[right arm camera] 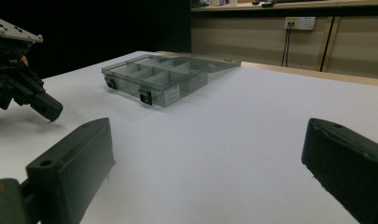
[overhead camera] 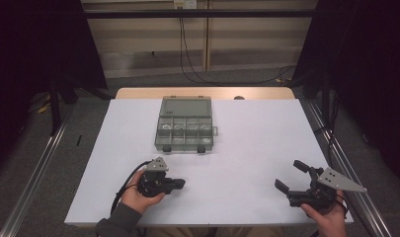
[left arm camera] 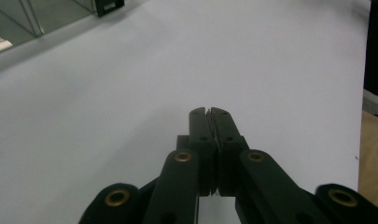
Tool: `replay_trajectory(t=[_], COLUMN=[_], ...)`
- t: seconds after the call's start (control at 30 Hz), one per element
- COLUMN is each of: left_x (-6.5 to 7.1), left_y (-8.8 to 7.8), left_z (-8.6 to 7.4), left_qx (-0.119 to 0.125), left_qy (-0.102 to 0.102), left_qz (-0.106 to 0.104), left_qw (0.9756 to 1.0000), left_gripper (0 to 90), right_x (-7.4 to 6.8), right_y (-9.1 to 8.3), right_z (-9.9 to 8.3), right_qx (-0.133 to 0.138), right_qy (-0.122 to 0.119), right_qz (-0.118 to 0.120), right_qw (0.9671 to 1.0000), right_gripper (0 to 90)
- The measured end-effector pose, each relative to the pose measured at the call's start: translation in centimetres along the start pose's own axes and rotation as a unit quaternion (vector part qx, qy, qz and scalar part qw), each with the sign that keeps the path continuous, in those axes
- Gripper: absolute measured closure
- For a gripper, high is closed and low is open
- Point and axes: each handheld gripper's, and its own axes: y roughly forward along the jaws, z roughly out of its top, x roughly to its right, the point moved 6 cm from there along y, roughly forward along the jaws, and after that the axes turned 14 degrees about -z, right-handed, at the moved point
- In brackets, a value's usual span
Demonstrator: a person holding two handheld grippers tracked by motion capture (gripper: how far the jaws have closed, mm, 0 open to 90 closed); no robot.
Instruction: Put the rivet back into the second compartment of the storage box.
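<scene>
We see a white table (overhead camera: 247,173) with a clear plastic compartment box (overhead camera: 185,124) lying open toward its far middle, lid folded back flat behind the tray. The tray is split into small compartments, and something pale sits in one or two of them, though from above we cannot make out what it is. Two dark latches sit on the box's near edge.

The left gripper (overhead camera: 179,184) rests low over the near left part of the table, held in the person's left hand (overhead camera: 133,196), with its cable looping off to the left. Its jaws are pressed together with nothing between them; in the left gripper view the two black fingers (left arm camera: 199,125) meet along a thin seam above bare table. It points across the table toward the right, and the box lies well apart from it, further back; a corner of the box (left arm camera: 18,18) shows at the upper left of that view.

The right gripper (overhead camera: 292,176) is held by the right hand (overhead camera: 331,217) near the table's near right corner, its grey three-cornered plate on top. Its jaws stand wide apart and empty, aimed toward the left. In the right gripper view the two pads (right arm camera: 74,158) frame bare tabletop, with the open box (right arm camera: 163,77) beyond and the left gripper (right arm camera: 53,109) off to the side
</scene>
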Motion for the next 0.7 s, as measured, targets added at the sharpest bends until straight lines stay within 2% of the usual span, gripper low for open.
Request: replay_trajectory(t=[0.1, 0.17, 0.37, 0.7], left_x=[-0.3, -0.4, -0.9, -2.6], left_y=[-0.2, -0.3, -0.6, -1.3], left_z=[0.4, 0.7, 1.5, 3.2], left_qx=[0.013, 0.019, 0.04, 0.083], left_qy=[-0.008, -0.008, -0.009, -0.018], left_qz=[0.004, 0.003, 0.018, 0.052], left_qw=[0.9999, 0.9998, 0.999, 0.995], left_gripper=[88.8, 88.8, 88.8, 88.8], right_x=[0.0, 0.0, 0.0, 0.0], right_y=[0.0, 0.1, 0.0, 0.0], right_z=[0.0, -0.1, 0.0, 0.0], right_qx=[-0.001, -0.002, -0.001, 0.0], right_qy=[-0.002, -0.001, -0.002, 0.001], right_qz=[0.0, 0.001, 0.0, 0.0], right_qw=[1.0, 1.0, 1.0, 1.0], right_gripper=[1.9, 1.8, 1.9, 1.8])
